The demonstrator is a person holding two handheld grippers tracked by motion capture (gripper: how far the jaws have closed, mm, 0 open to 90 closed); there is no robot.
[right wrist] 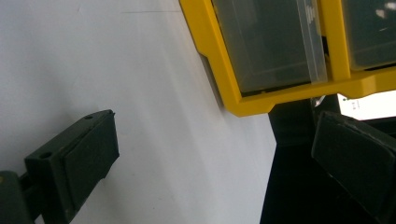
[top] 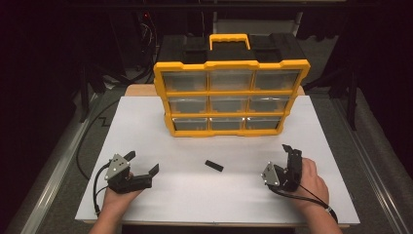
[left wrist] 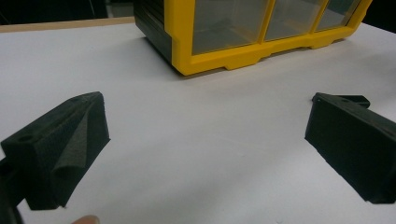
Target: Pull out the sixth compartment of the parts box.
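White bench (top: pixel 146 122) carried a yellow plastic drawer cabinet (top: pixel 231 97) at twelve o'clock, a small black block (top: pixel 214 165) lying central, flanked by both claws, left (top: pixel 144 163) and right (top: pixel 291 149), spread apart, seemingly ready to reach it.

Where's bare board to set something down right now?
Free: the front strip between the left gripper and right gripper, around the small black piece; also the board left of the organizer. Crowded: the organizer's footprint.

Yellow drawer organizer (top: pixel 232 97) upright at far side of white worktop (top: pixel 146 122); black cables (top: pixel 87 136) on floor, left.
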